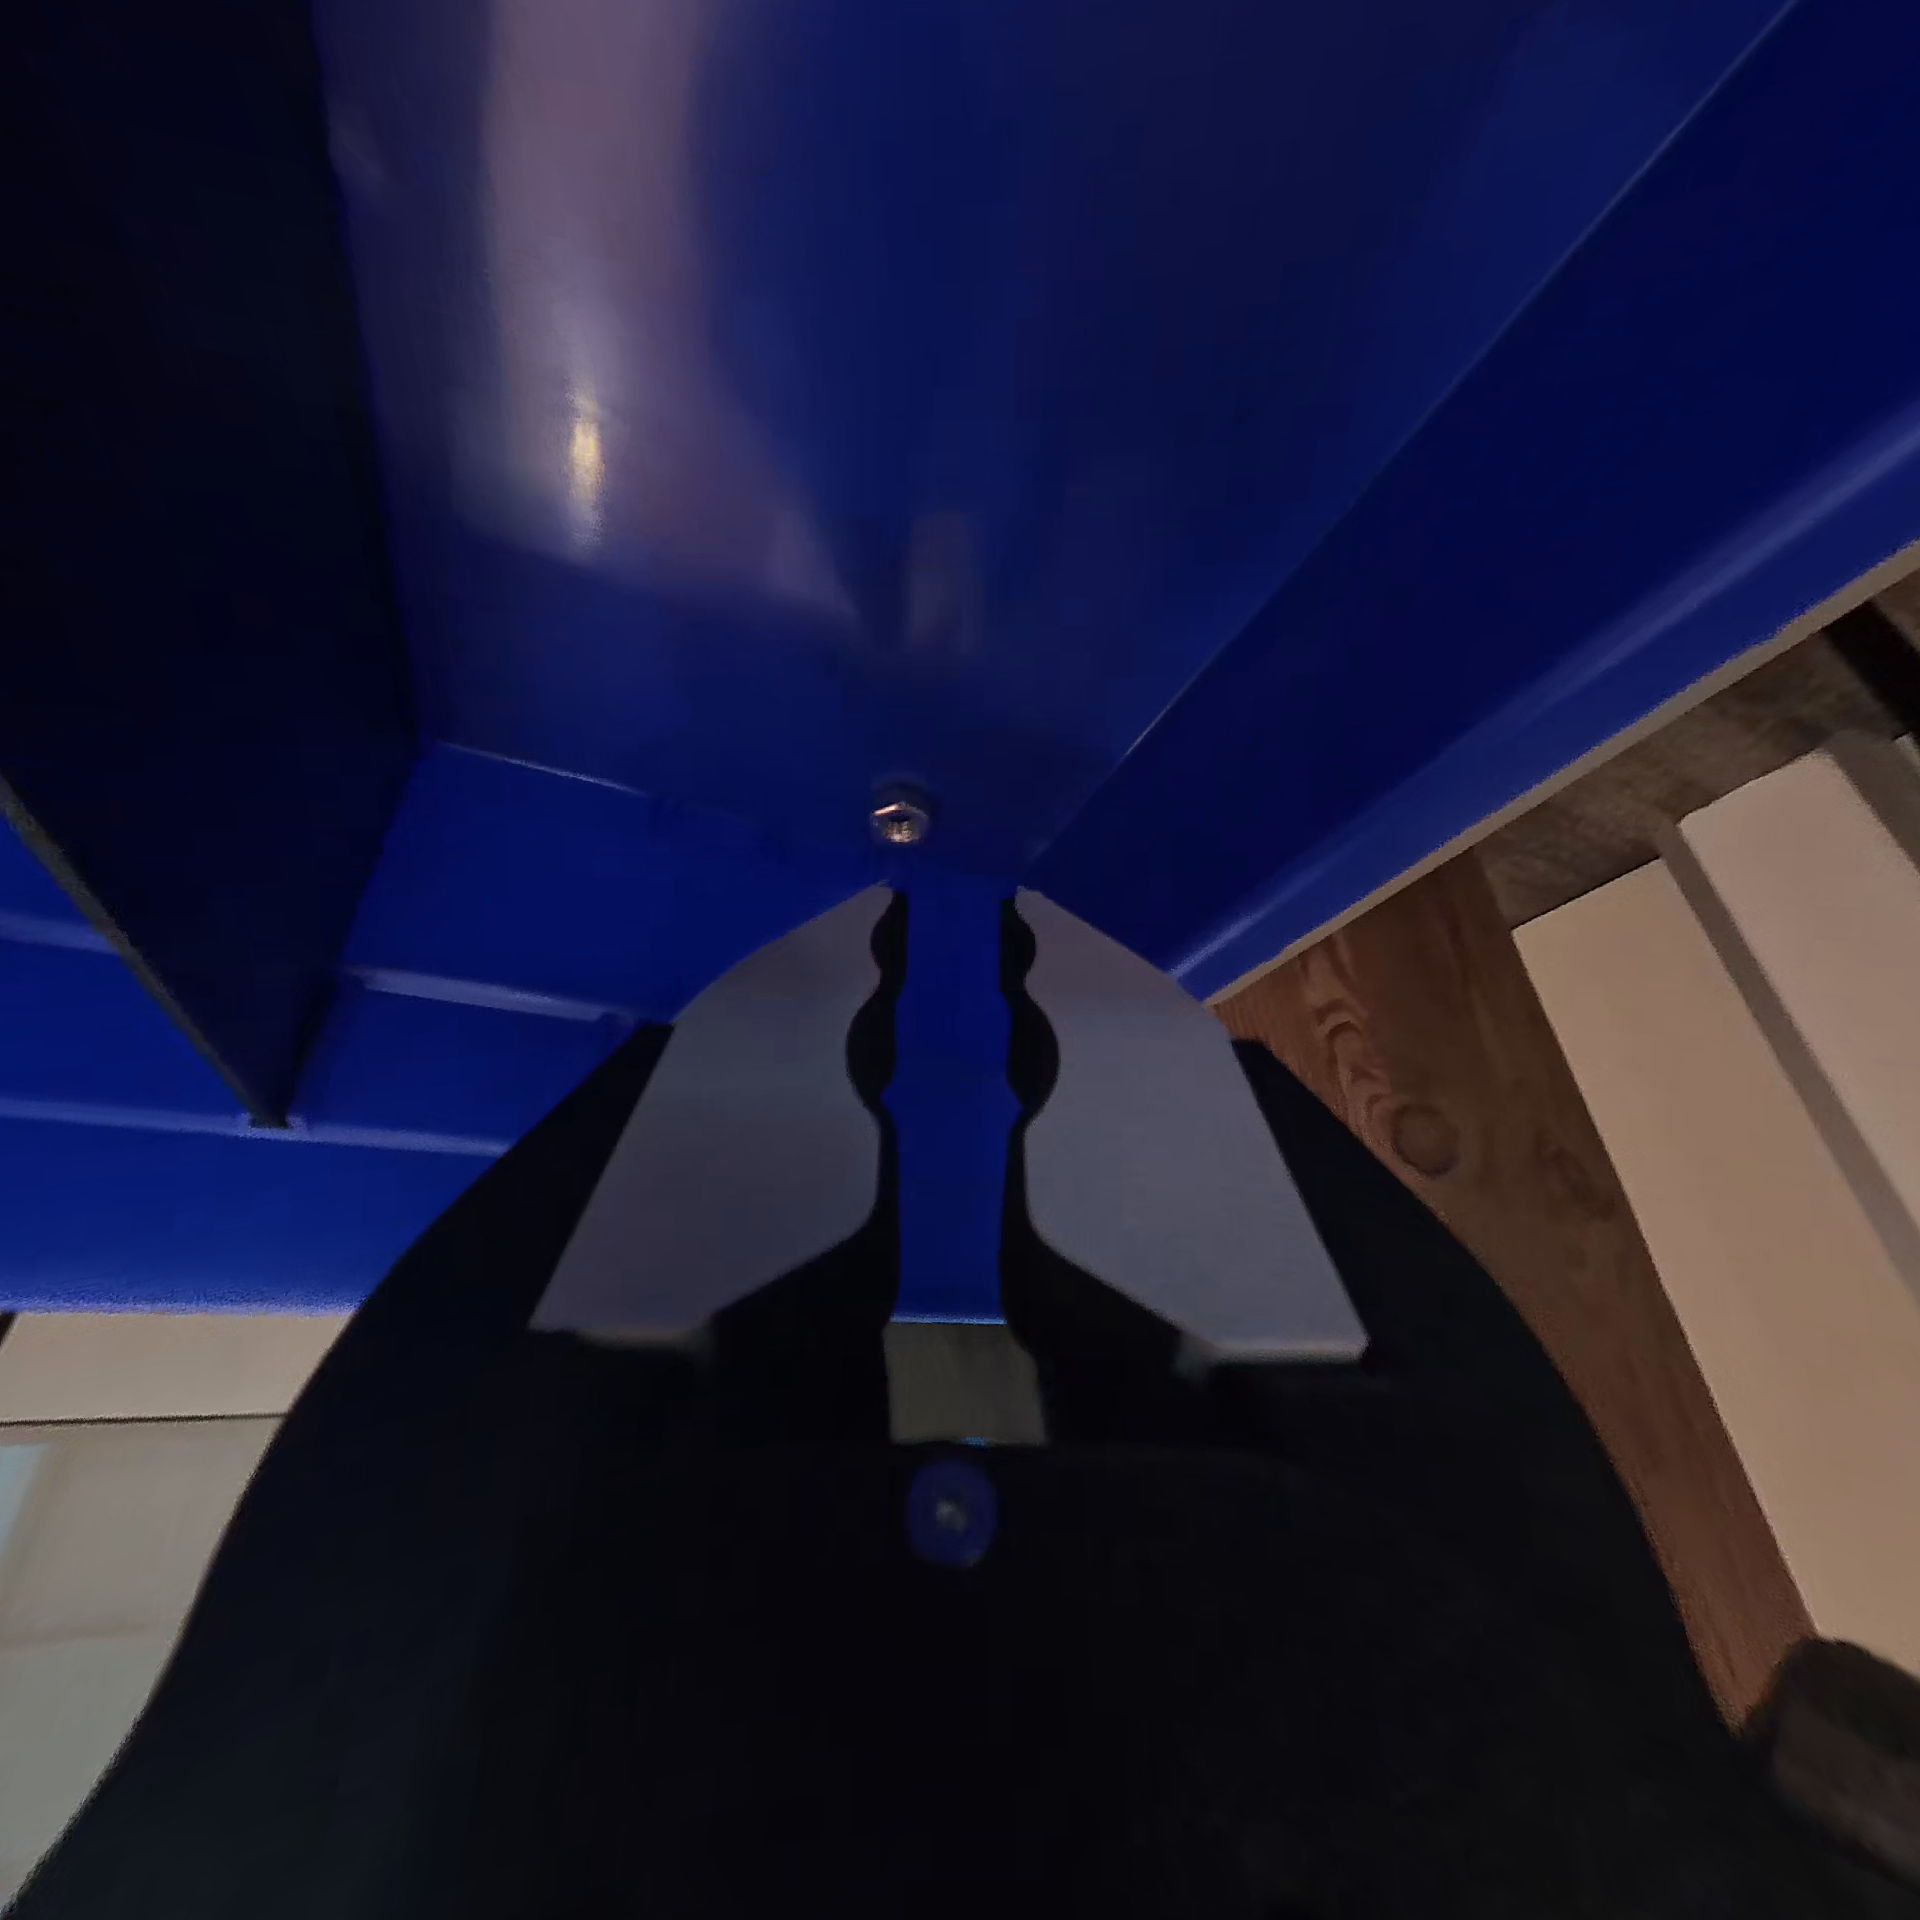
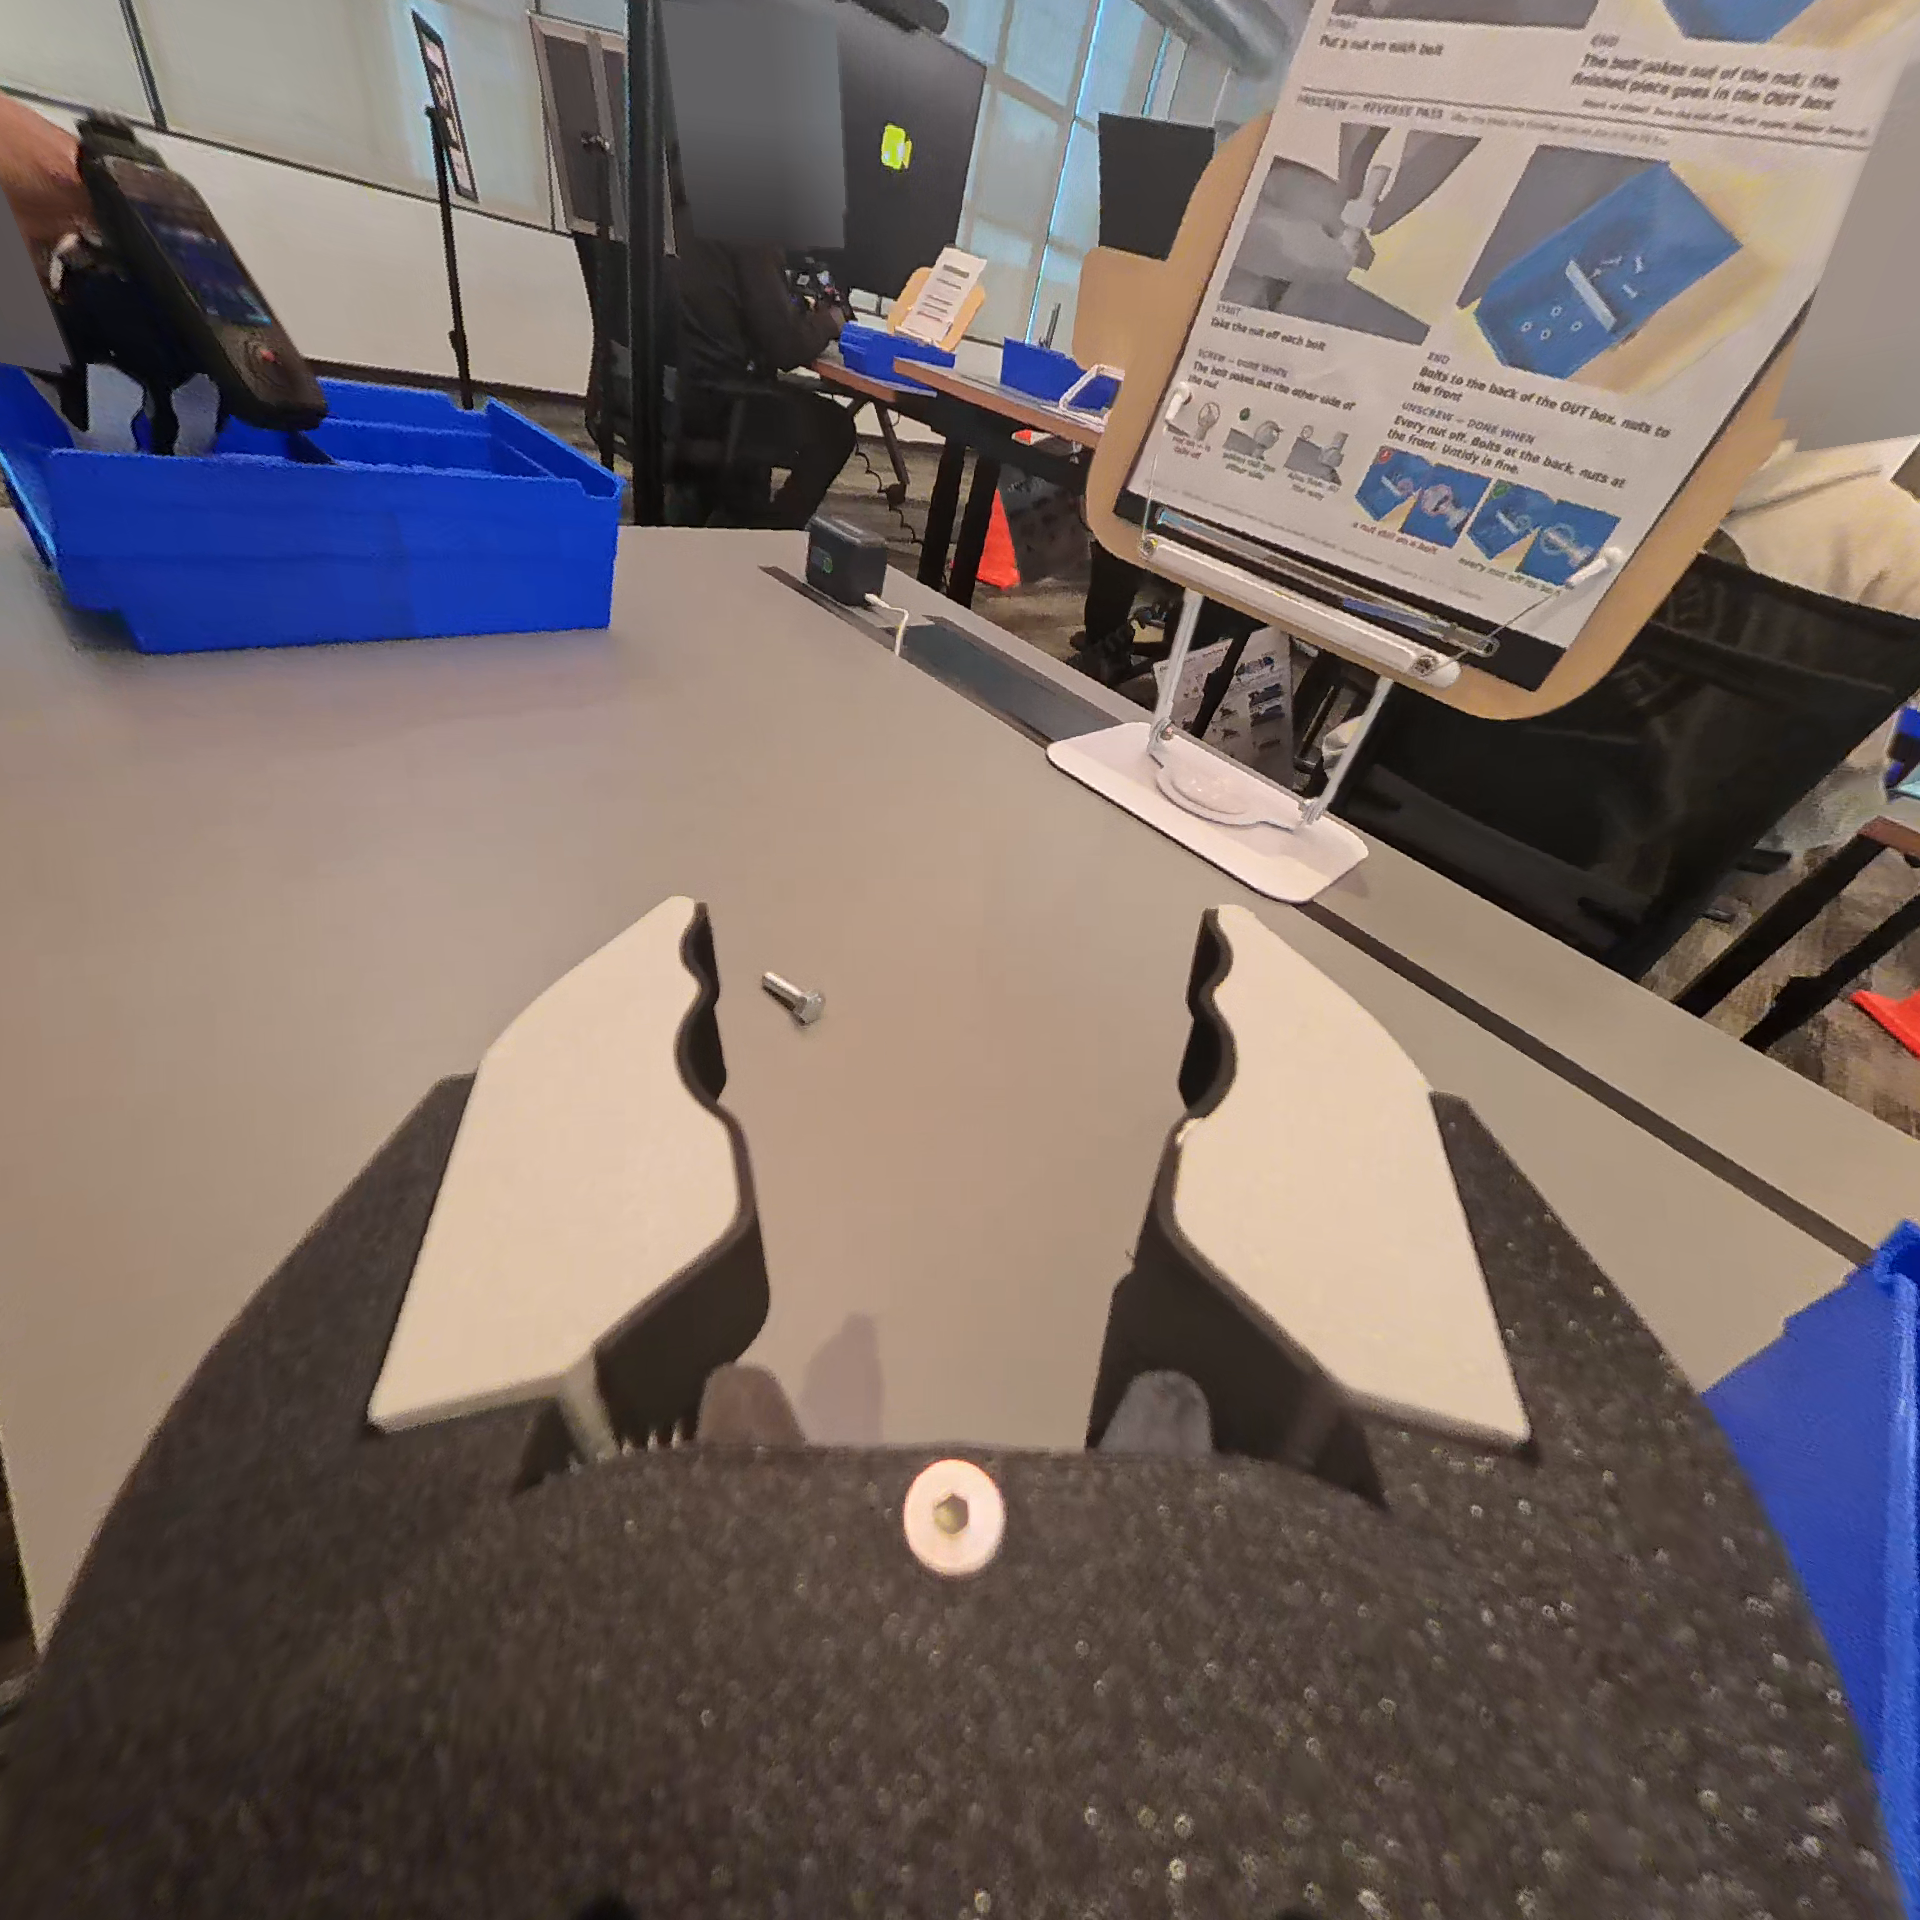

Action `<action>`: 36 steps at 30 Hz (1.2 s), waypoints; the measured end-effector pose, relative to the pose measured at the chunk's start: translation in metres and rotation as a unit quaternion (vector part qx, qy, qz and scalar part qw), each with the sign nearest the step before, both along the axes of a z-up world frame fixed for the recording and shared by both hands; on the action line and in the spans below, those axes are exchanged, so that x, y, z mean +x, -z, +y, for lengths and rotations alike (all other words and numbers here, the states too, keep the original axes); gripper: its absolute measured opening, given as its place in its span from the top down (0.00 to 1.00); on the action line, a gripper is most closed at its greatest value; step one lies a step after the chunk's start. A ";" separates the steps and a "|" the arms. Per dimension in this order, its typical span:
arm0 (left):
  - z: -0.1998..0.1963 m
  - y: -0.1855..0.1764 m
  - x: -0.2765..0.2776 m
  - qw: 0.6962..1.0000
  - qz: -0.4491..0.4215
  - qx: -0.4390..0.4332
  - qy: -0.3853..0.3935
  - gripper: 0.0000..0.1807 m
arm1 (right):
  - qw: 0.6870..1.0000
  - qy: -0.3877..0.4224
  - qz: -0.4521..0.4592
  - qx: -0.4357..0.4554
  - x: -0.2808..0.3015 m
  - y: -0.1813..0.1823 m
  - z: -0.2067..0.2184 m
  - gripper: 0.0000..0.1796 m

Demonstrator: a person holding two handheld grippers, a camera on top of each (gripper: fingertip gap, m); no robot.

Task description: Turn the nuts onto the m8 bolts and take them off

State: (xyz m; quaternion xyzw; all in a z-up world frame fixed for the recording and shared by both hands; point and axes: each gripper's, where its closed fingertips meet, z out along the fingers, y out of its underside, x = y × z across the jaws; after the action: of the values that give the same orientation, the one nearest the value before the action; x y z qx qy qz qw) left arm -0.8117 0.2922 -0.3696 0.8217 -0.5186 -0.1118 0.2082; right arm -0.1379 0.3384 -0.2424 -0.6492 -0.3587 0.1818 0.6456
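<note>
On the grey tabletop (image 2: 312, 935), at about eleven o'clock from the right hand-held gripper (image 2: 951, 977), we see a single bolt (image 2: 794, 1000) lying on its side, bare, with no nut on it. It sits just beside the inner edge of the left finger, between the two fingers in the picture but touching neither. That gripper is spread wide and has hold of nothing.

Inside the blue bin (image 1: 1143, 364), at twelve o'clock just past the tips of the left hand-held gripper (image 1: 952, 894), a small silver nut (image 1: 900, 821) rests on the bin floor. Those fingers stand a narrow gap apart, nearly closed, and grip nothing; the nut is beyond them and apart.

We judge the work to be at its start for this pair: nut and bolt are well apart, neither is picked up, and no threading shows. Picking both, turning the nut on and taking it off all appear to remain.

Farther out, at ten o'clock, the blue bin also shows in the right wrist view, and at two o'clock an instruction sheet on a stand (image 2: 1455, 364)
</note>
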 end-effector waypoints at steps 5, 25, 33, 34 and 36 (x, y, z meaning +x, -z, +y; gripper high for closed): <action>-0.003 0.004 -0.008 0.999 0.023 -0.014 0.021 0.90 | 1.000 -0.004 -0.017 0.004 -0.010 -0.002 0.000 0.50; 0.003 0.022 -0.019 0.995 0.062 -0.022 0.074 0.84 | 1.000 -0.003 -0.022 0.000 -0.016 -0.001 0.005 0.50; 0.003 0.029 -0.021 0.994 0.068 -0.025 0.082 0.84 | 1.000 -0.004 -0.024 0.002 -0.018 -0.001 0.006 0.50; 0.002 0.030 -0.021 0.994 0.069 -0.027 0.083 0.84 | 1.000 -0.003 -0.025 0.002 -0.018 -0.001 0.006 0.50; 0.001 0.032 -0.022 0.993 0.072 -0.032 0.083 0.85 | 1.000 -0.003 -0.024 0.001 -0.018 -0.001 0.006 0.50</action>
State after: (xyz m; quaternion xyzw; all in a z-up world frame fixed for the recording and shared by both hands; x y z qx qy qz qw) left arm -0.8334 0.2936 -0.4014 0.7586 -0.5719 -0.1710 0.2611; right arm -0.1557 0.3441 -0.2411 -0.6515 -0.3761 0.1676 0.6372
